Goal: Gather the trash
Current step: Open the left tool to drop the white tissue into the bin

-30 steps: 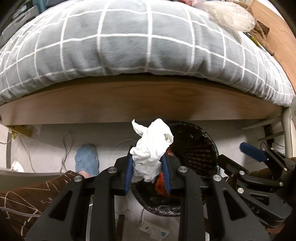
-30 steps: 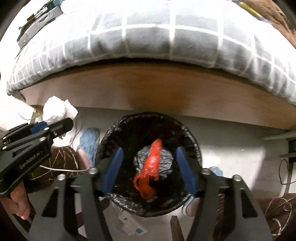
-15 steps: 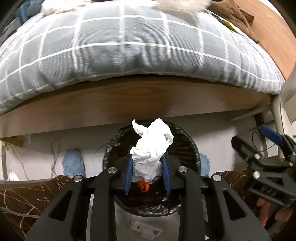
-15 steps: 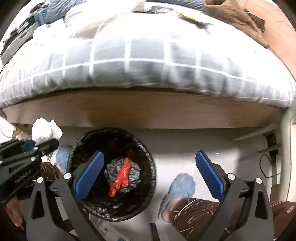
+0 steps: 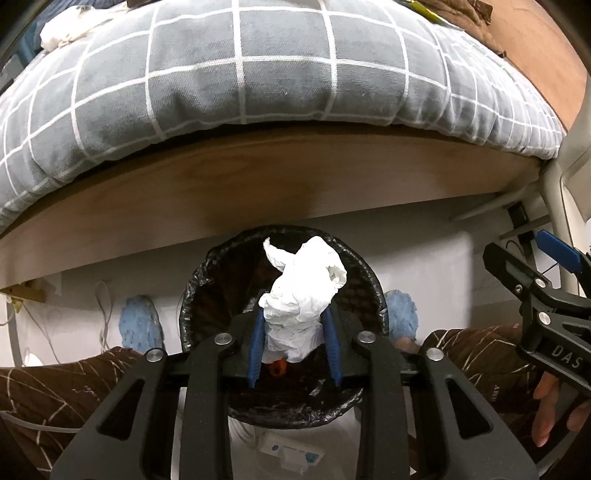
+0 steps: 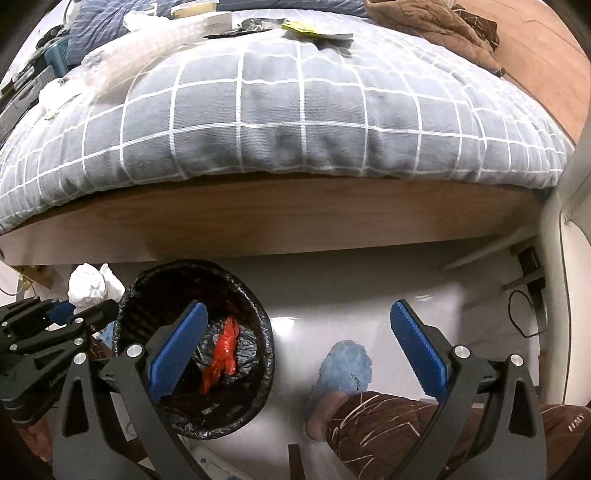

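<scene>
Premises: a lived-in home bedroom. A bed with a wooden side rail [image 6: 280, 218] carries a grey duvet with a white grid pattern [image 6: 295, 110]; loose litter and a brown garment [image 6: 432, 22] lie along the duvet's far edge. On the pale floor beside the rail stands a round bin with a black liner [image 6: 258, 317]. The occupant wears blue fluffy slippers [image 6: 343, 369] and brown patterned trousers [image 6: 391, 421]. Cables [image 5: 103, 306] and a white power strip [image 5: 291, 452] lie on the floor.
</scene>
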Action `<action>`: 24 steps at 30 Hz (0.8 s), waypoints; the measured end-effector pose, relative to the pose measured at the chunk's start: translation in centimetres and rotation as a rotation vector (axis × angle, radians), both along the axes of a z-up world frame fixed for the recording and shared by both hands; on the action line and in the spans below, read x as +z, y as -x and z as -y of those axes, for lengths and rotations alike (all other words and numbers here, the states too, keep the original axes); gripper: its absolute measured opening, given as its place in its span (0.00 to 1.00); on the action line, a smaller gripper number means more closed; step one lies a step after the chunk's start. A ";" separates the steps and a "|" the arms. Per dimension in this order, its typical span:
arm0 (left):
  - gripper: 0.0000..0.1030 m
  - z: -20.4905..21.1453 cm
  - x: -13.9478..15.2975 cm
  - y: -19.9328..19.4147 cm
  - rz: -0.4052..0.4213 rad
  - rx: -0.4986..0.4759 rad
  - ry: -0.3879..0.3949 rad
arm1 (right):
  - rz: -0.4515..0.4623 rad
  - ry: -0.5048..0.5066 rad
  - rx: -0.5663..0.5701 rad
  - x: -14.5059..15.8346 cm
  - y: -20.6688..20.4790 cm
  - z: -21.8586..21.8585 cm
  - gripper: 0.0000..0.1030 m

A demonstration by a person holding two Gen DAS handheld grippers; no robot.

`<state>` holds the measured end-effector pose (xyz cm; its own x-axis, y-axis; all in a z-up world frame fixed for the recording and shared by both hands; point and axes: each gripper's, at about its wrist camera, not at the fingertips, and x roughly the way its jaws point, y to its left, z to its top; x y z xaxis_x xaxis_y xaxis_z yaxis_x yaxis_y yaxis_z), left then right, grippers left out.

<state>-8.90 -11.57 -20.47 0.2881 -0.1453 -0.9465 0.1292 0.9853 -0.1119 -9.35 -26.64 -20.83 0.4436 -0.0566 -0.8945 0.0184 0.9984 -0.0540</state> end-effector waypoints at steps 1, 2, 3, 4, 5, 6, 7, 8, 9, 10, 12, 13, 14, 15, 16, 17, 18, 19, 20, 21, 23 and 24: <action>0.34 0.0 0.0 0.0 0.000 0.001 -0.002 | 0.001 0.001 0.001 0.0 0.0 -0.1 0.92; 0.39 0.1 0.0 -0.1 0.002 0.002 -0.006 | 0.003 0.000 0.002 0.0 0.0 -0.2 0.92; 0.42 -0.1 -0.3 -0.1 0.005 0.003 -0.009 | 0.004 0.000 0.004 0.1 0.0 -0.3 0.92; 0.47 -0.3 -0.4 -0.1 0.009 0.004 -0.012 | 0.004 0.001 0.005 0.0 0.0 -0.4 0.92; 0.51 -0.5 -0.6 -0.2 0.014 0.002 -0.018 | 0.003 0.001 0.005 0.0 -0.1 -0.4 0.92; 0.53 -0.5 -0.5 -0.1 0.018 0.000 -0.026 | 0.004 -0.001 0.005 0.0 -0.1 -0.5 0.93; 0.56 -0.6 -0.5 -0.1 0.021 0.001 -0.031 | 0.006 -0.001 0.006 0.1 -0.1 -0.6 0.92; 0.60 -0.7 -0.3 -0.2 0.023 0.005 -0.032 | 0.010 -0.001 0.009 0.2 -0.1 -0.8 0.92; 0.61 -0.9 -0.1 -0.2 0.027 0.008 -0.033 | 0.014 -0.002 0.011 0.4 -0.2 -0.9 0.93; 0.64 -1.1 0.1 -0.2 0.035 0.011 -0.038 | 0.018 -0.003 0.014 0.5 -0.2 -1.0 0.93; 0.70 -1.5 0.5 -0.3 0.047 0.020 -0.045 | 0.028 -0.004 0.021 0.9 -0.3 -1.3 0.92; 0.75 -1.7 0.7 -0.3 0.055 0.025 -0.048 | 0.032 -0.005 0.024 1.0 -0.4 -1.3 0.93; 0.79 -1.9 1.0 -0.3 0.064 0.031 -0.051 | 0.037 -0.006 0.027 1.2 -0.4 -1.4 0.93; 0.81 -2.0 1.2 -0.2 0.072 0.035 -0.054 | 0.044 -0.006 0.030 1.4 -0.4 -1.6 0.93; 0.85 -2.2 1.6 -0.2 0.082 0.042 -0.063 | 0.049 -0.005 0.033 1.6 -0.5 -1.7 0.93; 0.88 -2.3 1.8 -0.2 0.089 0.047 -0.066 | 0.055 -0.005 0.035 1.9 -0.4 -1.8 0.93; 0.89 -2.4 2.1 -0.2 0.099 0.051 -0.066 | 0.065 -0.005 0.038 2.2 -0.4 -1.9 0.93; 0.91 -2.4 2.5 -0.1 0.108 0.055 -0.067 | 0.073 -0.003 0.039 2.5 -0.4 -2.0 0.93; 0.92 -2.5 2.9 0.0 0.120 0.058 -0.068 | 0.080 -0.001 0.040 2.8 -0.4 -2.1 0.93; 0.93 -2.6 3.4 0.0 0.132 0.060 -0.072 | 0.089 0.001 0.041 3.2 -0.5 -2.1 0.93; 0.94 -2.7 4.3 0.2 0.159 0.064 -0.075 | 0.110 0.000 0.040 4.0 -0.4 -2.2 0.93; 0.94 -2.7 4.8 0.3 0.171 0.066 -0.080 | 0.118 0.000 0.041 4.4 -0.6 -2.1 0.93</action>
<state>-9.25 -8.86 -15.62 0.4516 -0.0469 -0.8910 0.0745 0.9971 -0.0147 -8.79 -24.49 -16.44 0.5476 -0.0363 -0.8359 -0.0160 0.9984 -0.0539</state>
